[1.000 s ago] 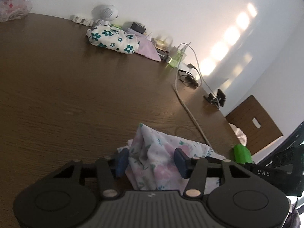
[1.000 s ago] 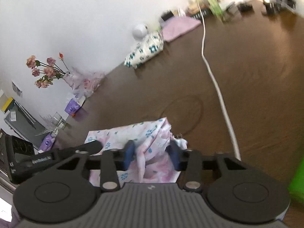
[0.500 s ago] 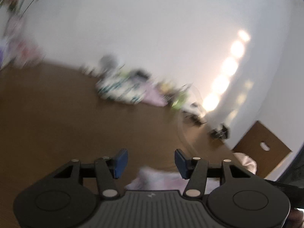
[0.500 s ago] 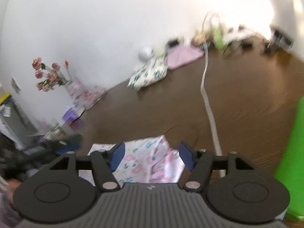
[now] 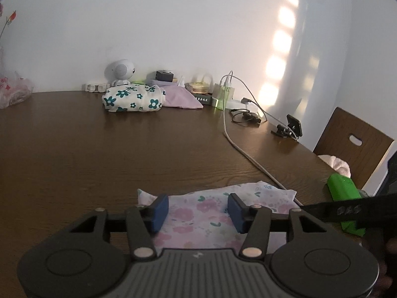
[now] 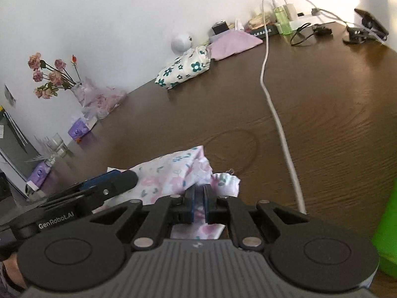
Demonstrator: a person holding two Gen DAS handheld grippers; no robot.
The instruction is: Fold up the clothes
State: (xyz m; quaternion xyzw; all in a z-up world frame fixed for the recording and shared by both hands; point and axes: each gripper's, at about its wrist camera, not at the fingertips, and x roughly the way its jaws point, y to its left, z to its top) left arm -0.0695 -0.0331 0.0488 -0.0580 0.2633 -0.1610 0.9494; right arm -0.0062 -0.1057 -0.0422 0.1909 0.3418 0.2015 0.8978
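Note:
A pink floral garment (image 5: pixel 213 207) lies partly flattened on the dark wooden table (image 5: pixel 124 154), near its front edge. My left gripper (image 5: pixel 197 211) hangs open just above it, blue pads wide apart and nothing between them. In the right wrist view the same garment (image 6: pixel 171 173) bunches up at its right end. There my right gripper (image 6: pixel 198 202) is shut, its pads pinching a fold of the fabric. The left gripper (image 6: pixel 115 180) shows beside it on the left, and the right gripper's black finger (image 5: pixel 347 209) crosses the left wrist view.
A folded teal-flowered cloth (image 5: pixel 134 99) and a pink cloth (image 5: pixel 181 98) lie at the far wall among small gadgets. A white cable (image 5: pixel 245 154) runs across the table towards me. A green object (image 5: pixel 345 198) and a chair (image 5: pixel 352 144) are on the right, with a flower vase (image 6: pixel 82 92) on the left.
Both grippers let go and rose, then came back down. The right one has now shut on a fold of the garment. The left stays open, and the garment lies flatter.

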